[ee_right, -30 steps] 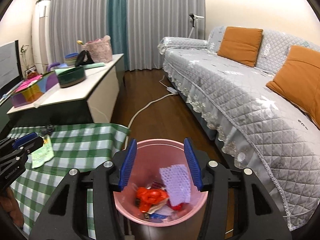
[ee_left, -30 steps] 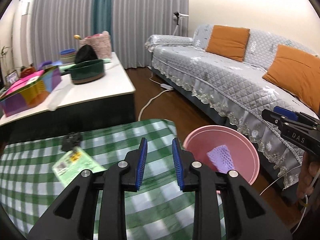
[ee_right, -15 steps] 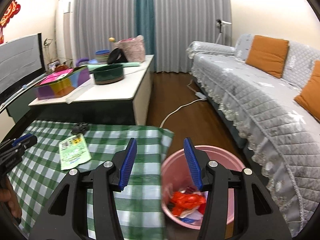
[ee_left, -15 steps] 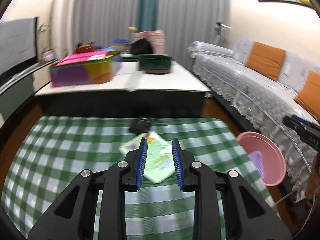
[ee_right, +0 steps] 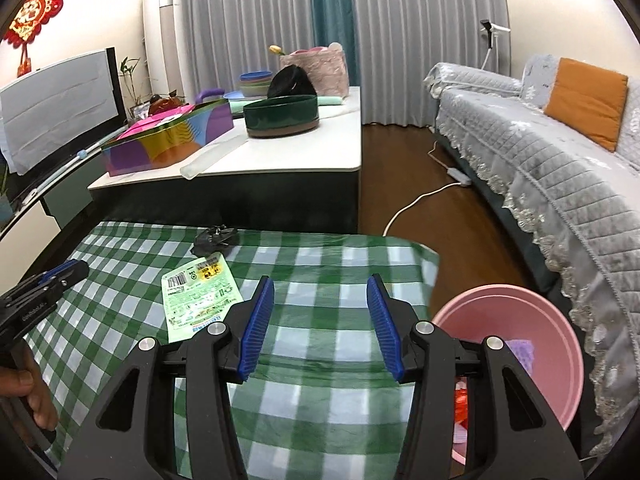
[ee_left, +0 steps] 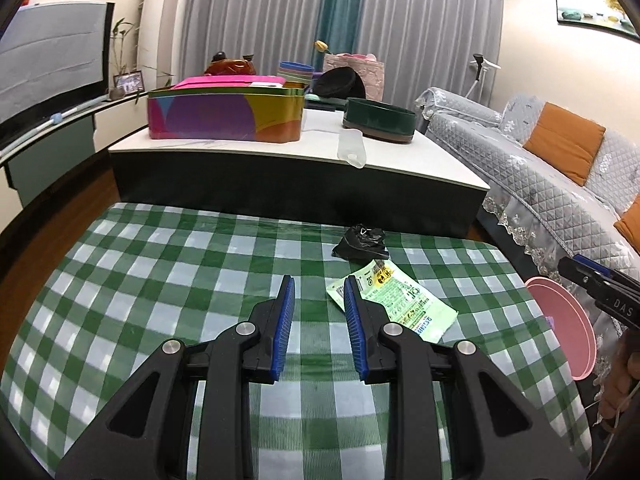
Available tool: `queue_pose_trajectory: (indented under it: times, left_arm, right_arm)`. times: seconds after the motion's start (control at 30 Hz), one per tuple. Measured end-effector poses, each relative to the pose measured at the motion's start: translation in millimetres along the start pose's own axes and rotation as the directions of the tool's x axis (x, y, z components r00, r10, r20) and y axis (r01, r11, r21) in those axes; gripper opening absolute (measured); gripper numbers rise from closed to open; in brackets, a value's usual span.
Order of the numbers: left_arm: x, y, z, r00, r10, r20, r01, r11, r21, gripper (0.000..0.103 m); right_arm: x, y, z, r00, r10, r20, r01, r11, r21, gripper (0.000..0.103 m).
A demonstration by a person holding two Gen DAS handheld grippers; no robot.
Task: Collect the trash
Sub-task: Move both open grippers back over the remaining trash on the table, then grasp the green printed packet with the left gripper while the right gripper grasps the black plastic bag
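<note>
Checked tabletop: light, limp green wrapper (ee_left: 394,304) beside black crumpled scrap (ee_left: 360,242); pinch its edge; left gripper (ee_left: 319,330) spread, empty.

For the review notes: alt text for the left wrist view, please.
The left gripper, open and empty, hovers over a green checked tablecloth beside a flat green wrapper. A crumpled black bag lies beyond it, a pink bin at the right.

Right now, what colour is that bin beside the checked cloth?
Pink. The bin shows best in the right wrist view.
</note>
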State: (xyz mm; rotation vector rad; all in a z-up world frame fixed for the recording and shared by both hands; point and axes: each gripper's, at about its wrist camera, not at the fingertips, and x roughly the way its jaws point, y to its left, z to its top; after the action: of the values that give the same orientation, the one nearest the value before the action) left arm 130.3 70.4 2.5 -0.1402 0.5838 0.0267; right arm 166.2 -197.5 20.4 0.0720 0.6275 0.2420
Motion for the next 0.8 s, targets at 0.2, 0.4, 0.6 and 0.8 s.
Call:
queue_pose_trajectory:
  times: [0.2,0.4,0.6,0.8]
  left_arm:
    - [29,-9,2,0.998,-0.052,-0.019,0.053,0.997,0.050,0.025]
    - [68,-19,7,0.994,-0.084,-0.065,0.088,0.994,0.068,0.026]
    - [107,-37,12,0.987,-0.098,-0.129,0.110,0.990,0.089,0.038]
    - [135,-49,13,0.969,-0.102,-0.224,0.130,0.985,0.116,0.038]
  right_arm:
    - [18,-1,0,0.999,0.030,-0.012,-0.030,0.999,0.030,0.043]
    - [33,-10,1,0.998,0.062,-0.030,-0.059,0.995,0.074,0.043]
    - [44,-16,4,0.996,0.078,-0.044,-0.072,0.990,0.122,0.043]
    - [58,-11,5,0.993,0.096,-0.067,-0.088,0.989,0.116,0.043]
